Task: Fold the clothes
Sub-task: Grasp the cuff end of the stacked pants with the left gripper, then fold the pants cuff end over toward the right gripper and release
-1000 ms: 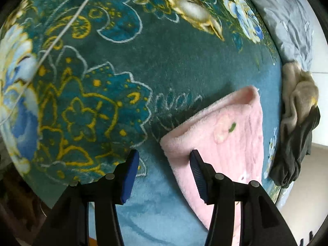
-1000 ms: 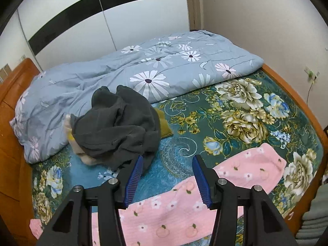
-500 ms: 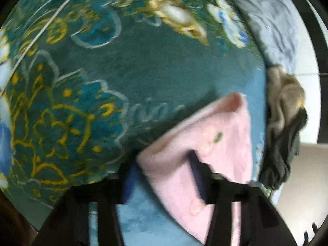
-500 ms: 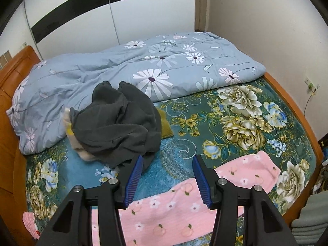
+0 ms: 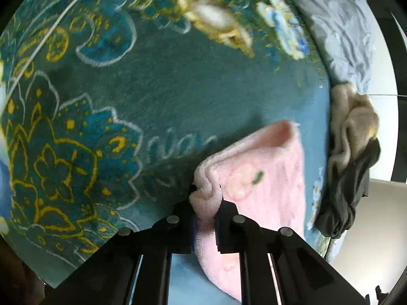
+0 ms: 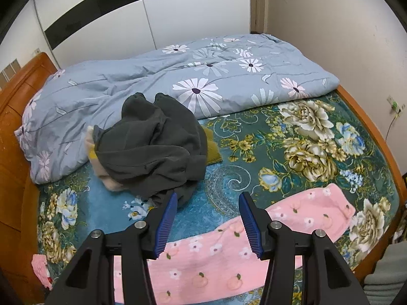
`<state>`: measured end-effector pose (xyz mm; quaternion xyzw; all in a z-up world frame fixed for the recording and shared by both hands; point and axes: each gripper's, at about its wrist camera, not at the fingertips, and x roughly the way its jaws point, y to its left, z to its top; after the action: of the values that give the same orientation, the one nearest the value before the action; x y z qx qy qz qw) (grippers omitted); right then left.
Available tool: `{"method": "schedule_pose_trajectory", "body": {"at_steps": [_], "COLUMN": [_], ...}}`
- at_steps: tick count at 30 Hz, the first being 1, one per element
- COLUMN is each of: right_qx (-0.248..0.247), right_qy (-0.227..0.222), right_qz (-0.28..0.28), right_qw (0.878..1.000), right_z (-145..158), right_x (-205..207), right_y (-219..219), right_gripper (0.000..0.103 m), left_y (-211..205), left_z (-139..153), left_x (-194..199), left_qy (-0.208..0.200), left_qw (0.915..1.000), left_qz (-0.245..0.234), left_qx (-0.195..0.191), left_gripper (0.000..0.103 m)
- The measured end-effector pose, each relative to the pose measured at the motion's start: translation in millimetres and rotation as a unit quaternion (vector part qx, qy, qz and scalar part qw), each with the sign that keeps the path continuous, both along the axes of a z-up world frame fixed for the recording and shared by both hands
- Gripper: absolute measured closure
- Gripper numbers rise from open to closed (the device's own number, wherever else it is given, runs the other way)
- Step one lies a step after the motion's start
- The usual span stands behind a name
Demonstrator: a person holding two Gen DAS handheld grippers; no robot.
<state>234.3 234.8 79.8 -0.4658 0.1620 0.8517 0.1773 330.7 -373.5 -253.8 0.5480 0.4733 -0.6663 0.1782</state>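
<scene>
A long pink fleece garment [image 6: 216,261] with small peach and flower prints lies stretched across the near side of the bed. In the left wrist view its corner [image 5: 267,190] is bunched up between the pads of my left gripper [image 5: 206,203]. The jaws are closing and pinch the folded pink edge. My right gripper [image 6: 207,218] hangs open above the middle of the garment, with only blanket and pink cloth seen between its blue pads [image 6: 166,222].
A teal floral blanket [image 6: 305,139] covers the bed. A dark grey garment pile [image 6: 152,147] over beige cloth [image 5: 353,122] sits mid-bed before a blue-grey daisy duvet [image 6: 178,76]. A wooden bed frame [image 6: 15,165] borders the left, a wall the right. A white cable [image 5: 51,33] crosses the blanket.
My left gripper has slid onto the pink garment's corner and its jaws have come together on it, bunching the edge. The right gripper stays open in about the same place.
</scene>
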Motion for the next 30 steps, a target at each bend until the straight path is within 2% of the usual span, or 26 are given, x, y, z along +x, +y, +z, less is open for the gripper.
{"method": "schedule_pose_trajectory", "body": {"at_steps": [2, 5, 7, 11, 14, 18, 22, 25, 27, 30], "right_qx": [-0.008, -0.030, -0.048, -0.082, -0.110, -0.148, -0.174, -0.188, -0.197, -0.212], "right_qy": [0.001, 0.004, 0.005, 0.002, -0.002, -0.008, -0.024, -0.042, -0.054, -0.077], "right_qz": [-0.004, -0.020, -0.029, -0.036, -0.041, -0.041, -0.040, -0.047, -0.051, -0.051], "right_qw": [1.000, 0.999, 0.998, 0.996, 0.993, 0.988, 0.984, 0.980, 0.977, 0.973], "right_z": [-3, -11, -18, -38, -56, -87, -117, -145, -163, -192], "right_x": [5, 16, 22, 34, 41, 52, 65, 80, 90, 104], "right_y": [6, 22, 32, 54, 72, 103, 145, 176, 197, 218], "right_gripper": [0.049, 0.049, 0.049, 0.049, 0.049, 0.049, 0.049, 0.049, 0.049, 0.049], "left_y": [6, 22, 38, 71, 126, 225, 326, 400, 449, 519], "left_z": [17, 59, 89, 134, 171, 200, 207, 194, 179, 142], "left_x": [-6, -21, -33, -68, -81, -104, -113, -111, -108, -95], "left_qy": [0.024, 0.078, 0.109, 0.143, 0.161, 0.181, 0.177, 0.157, 0.137, 0.084], "left_qw": [0.9996, 0.9952, 0.9894, 0.9738, 0.9529, 0.9171, 0.8932, 0.8813, 0.8716, 0.8514], "left_qz": [-0.014, -0.053, -0.085, -0.156, -0.227, -0.322, -0.386, -0.426, -0.455, -0.505], "left_qx": [-0.007, -0.026, -0.044, -0.083, -0.120, -0.151, -0.146, -0.132, -0.121, -0.115], "left_gripper": [0.093, 0.093, 0.093, 0.093, 0.093, 0.093, 0.093, 0.093, 0.093, 0.093]}}
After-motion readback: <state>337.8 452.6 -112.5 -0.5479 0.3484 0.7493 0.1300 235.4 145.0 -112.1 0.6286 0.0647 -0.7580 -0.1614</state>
